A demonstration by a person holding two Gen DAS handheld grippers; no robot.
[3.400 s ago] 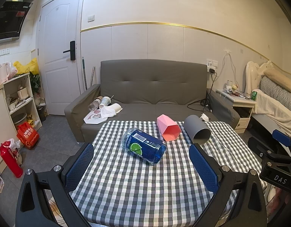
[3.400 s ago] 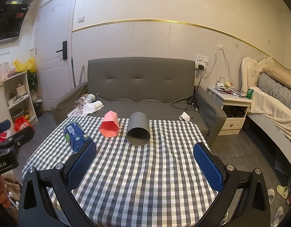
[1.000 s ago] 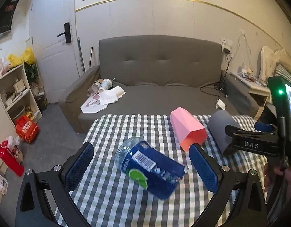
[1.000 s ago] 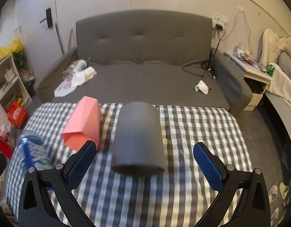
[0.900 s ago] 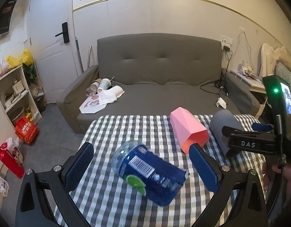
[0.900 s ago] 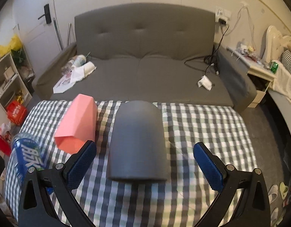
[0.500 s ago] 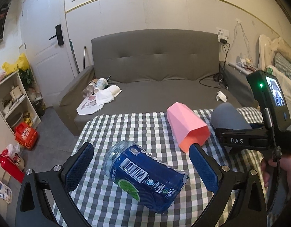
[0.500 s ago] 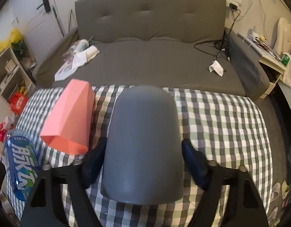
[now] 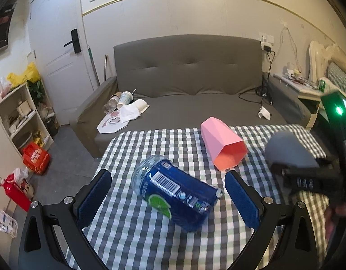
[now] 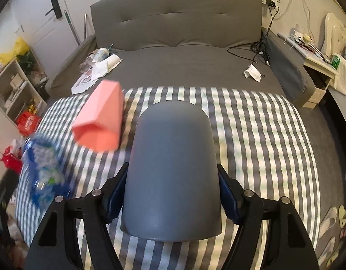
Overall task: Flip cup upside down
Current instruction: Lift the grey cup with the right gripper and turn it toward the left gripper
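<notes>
Small living room setup, grey sofa [image 10: 177, 45] behind a table with a checked cloth [image 10: 263, 135]. Over that cloth, right gripper [image 10: 173, 193] clamped on the grey cup [image 10: 173, 168], blue pads pressed flat against both sides of the wall near the open end. Cup on its side, closed bottom pointing away toward the sofa, rim facing back at the camera. Couldn't tell whether it was clear of the cloth or just resting on it; the blurred checks hinted at motion, nothing more. From the left wrist view, same cup [image 9: 290, 150] seen off to the right with the other tool wrapped round it.

Left gripper [image 9: 168, 195] wide apart and holding nothing, hanging low over the near edge with a blue bottle [image 9: 175, 191] lying between its fingers but not touched. Pink cup [image 9: 222, 144] also on its side, just beside the grey one, mouth toward the camera.

Looked like the grasp step done, flip itself not yet. Next probably a lift plus a wrist roll to bring the rim down, then a flat set-down. Worth minding the pink cup sitting so close on the left.
</notes>
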